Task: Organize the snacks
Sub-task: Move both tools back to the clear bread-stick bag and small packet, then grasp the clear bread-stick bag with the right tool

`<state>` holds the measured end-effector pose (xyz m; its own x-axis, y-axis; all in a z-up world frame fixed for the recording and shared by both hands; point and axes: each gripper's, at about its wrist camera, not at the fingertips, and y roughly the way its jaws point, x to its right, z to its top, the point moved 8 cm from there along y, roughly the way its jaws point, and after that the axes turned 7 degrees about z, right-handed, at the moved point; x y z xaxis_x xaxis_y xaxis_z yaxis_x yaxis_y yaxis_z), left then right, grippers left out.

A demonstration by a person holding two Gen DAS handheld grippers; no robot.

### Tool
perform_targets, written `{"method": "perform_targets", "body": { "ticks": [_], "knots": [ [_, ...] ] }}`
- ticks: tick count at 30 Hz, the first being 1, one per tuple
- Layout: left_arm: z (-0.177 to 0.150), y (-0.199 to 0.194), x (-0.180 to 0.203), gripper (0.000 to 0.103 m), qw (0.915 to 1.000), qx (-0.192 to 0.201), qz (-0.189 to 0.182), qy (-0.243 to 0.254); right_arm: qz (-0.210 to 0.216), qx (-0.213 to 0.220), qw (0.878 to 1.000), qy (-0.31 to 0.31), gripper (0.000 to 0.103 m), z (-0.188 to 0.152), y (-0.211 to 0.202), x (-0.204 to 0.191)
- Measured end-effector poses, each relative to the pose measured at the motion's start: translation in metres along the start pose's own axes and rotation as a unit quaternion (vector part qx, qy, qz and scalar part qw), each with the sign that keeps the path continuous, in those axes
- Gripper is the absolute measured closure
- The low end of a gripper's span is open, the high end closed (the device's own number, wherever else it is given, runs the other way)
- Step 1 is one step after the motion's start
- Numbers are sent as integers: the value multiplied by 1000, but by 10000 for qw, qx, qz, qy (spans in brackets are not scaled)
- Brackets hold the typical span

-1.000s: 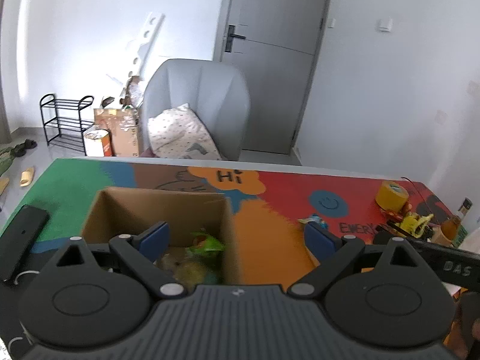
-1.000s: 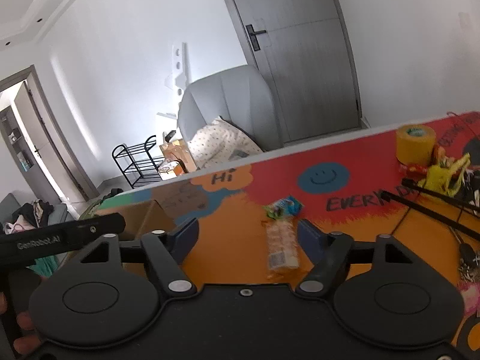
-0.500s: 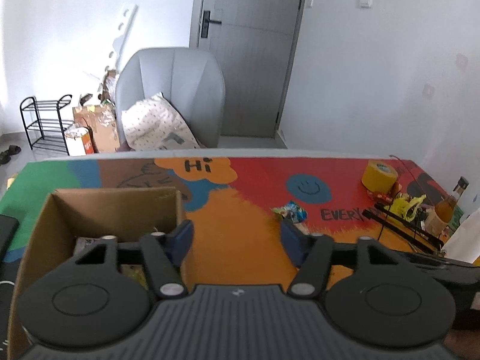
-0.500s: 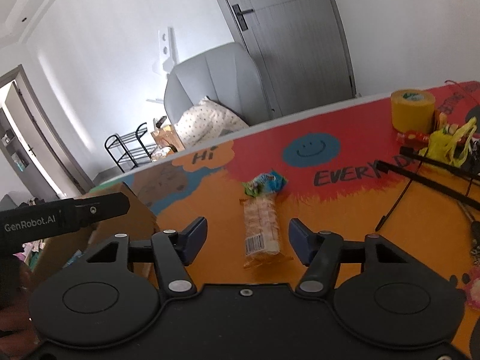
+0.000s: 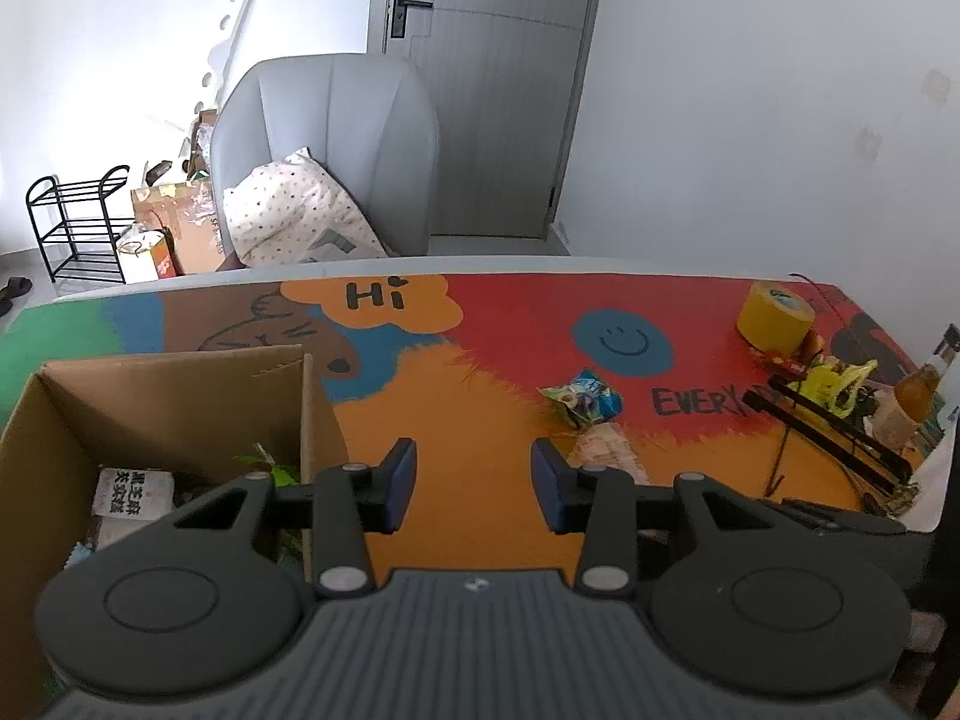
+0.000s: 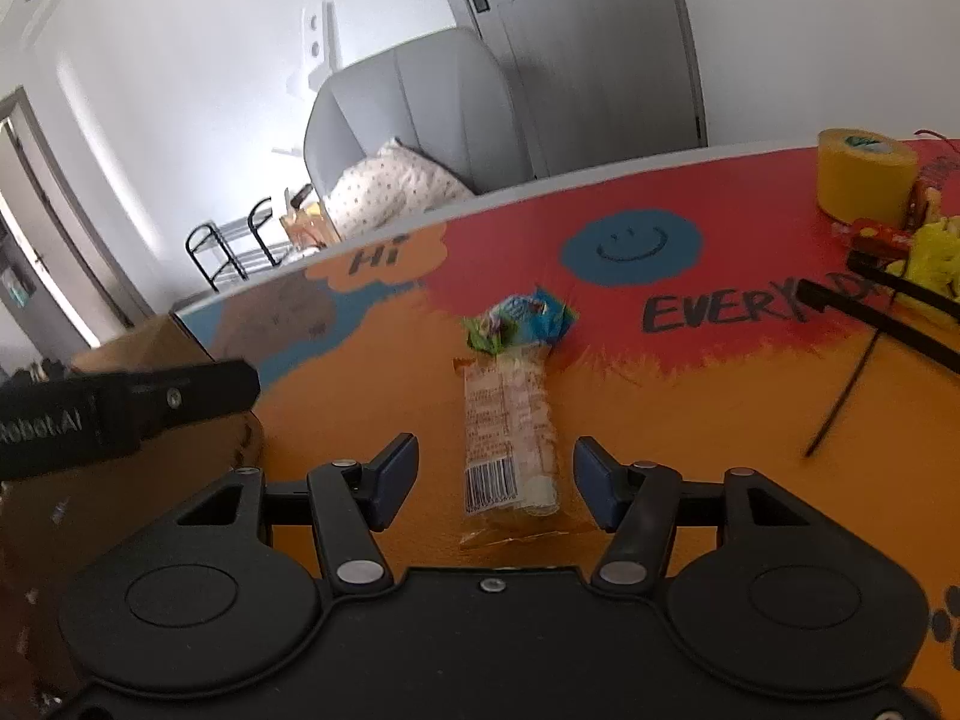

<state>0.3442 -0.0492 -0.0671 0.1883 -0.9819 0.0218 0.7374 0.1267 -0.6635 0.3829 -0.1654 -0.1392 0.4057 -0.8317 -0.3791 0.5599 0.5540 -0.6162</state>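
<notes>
A long clear cracker pack (image 6: 510, 432) lies on the orange part of the table mat, between the open jaws of my right gripper (image 6: 495, 480), untouched. A small blue-green snack bag (image 6: 519, 324) lies just beyond it. In the left wrist view the pack (image 5: 606, 450) and the bag (image 5: 582, 399) lie right of my left gripper (image 5: 474, 483), which is open and empty beside the cardboard box (image 5: 174, 384). The box holds a white packet (image 5: 135, 492) and green wrappers (image 5: 270, 468).
A yellow tape roll (image 5: 774, 315), a yellow bag (image 5: 834, 381), black rods (image 5: 828, 426) and a bottle (image 5: 918, 384) crowd the table's right end. A grey armchair (image 5: 336, 150) stands behind the table. The left gripper's body (image 6: 120, 414) shows at the right view's left.
My left gripper moved right, out from over the box, and its jaws narrowed. My right gripper moved forward until its jaws flank the cracker pack.
</notes>
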Motion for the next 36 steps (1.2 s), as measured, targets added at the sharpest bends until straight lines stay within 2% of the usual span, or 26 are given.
{"method": "perform_targets", "body": {
  "ticks": [3,4,6,16,24,25,28,30,36],
  "knots": [
    [1,6,3,62,10000,-39,25,2,-10,-89,9999,-144,67,-5,5,2],
    [1,7,4,62,10000,-48,23,20,-17,-97,9998,-199,70,-5,3,3],
    [2,11,8,62,10000,-80,21,33,82,-129,9998,-160,70,-5,0,6],
    [4,14,38,61,9999,-100,-11,116,-127,-22,9999,29,70,-13,-34,36],
    [4,25,62,57,9998,-15,-42,203,-248,101,9994,225,70,-8,-42,63],
    [4,27,65,56,9998,17,-53,212,-255,112,9994,228,70,-8,-41,64],
    [4,36,71,43,9996,59,49,270,-281,152,9991,270,70,-4,-39,69],
    [4,45,73,32,9997,34,71,228,-293,167,9990,282,70,-2,-36,71],
    [3,73,74,29,9997,-1,248,78,-295,262,9987,320,70,6,-27,77]
  ]
}}
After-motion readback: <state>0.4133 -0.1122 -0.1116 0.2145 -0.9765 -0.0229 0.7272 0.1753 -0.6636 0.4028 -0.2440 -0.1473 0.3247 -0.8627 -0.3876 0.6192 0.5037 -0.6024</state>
